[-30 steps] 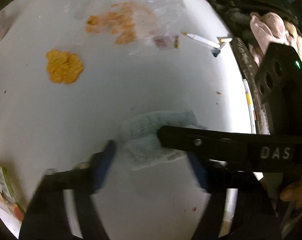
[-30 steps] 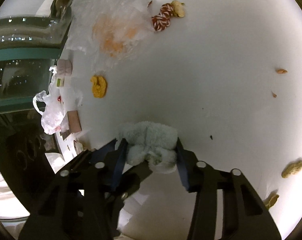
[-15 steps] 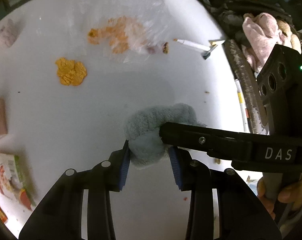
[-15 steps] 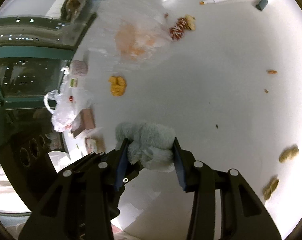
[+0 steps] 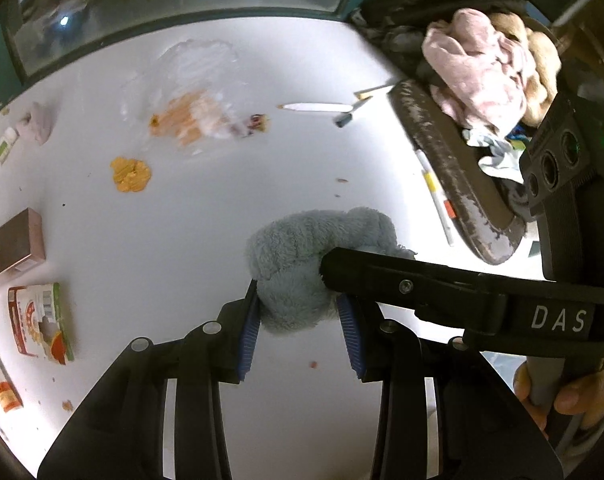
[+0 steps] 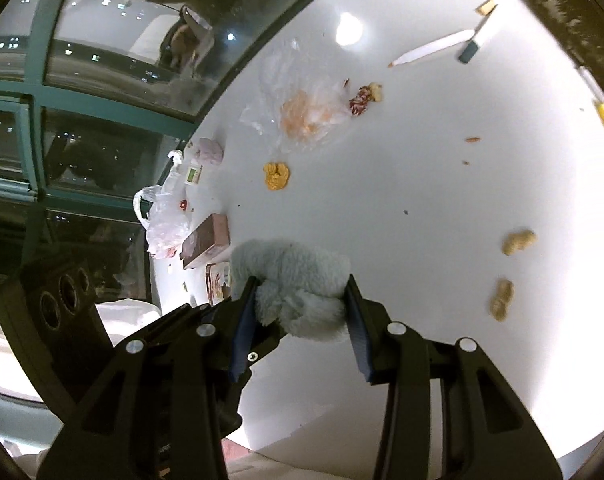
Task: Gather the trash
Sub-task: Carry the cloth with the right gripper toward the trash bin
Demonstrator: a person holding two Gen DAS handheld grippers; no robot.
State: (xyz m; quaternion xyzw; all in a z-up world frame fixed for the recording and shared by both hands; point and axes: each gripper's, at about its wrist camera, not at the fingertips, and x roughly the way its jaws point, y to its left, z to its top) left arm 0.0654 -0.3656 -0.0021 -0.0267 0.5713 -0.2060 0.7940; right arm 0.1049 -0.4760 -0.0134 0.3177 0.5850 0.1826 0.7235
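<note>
In the left wrist view, the left claw (image 5: 298,320) is squeezing a fluffy gray cloth (image 5: 302,260) above the white tabletop (image 5: 182,260), and the right claw (image 5: 330,268) is reaching across.

In the right wrist view, the right claw (image 6: 300,312) is pinching the same cloth (image 6: 294,280). An orange blob (image 6: 277,176) is lying farther off.
</note>
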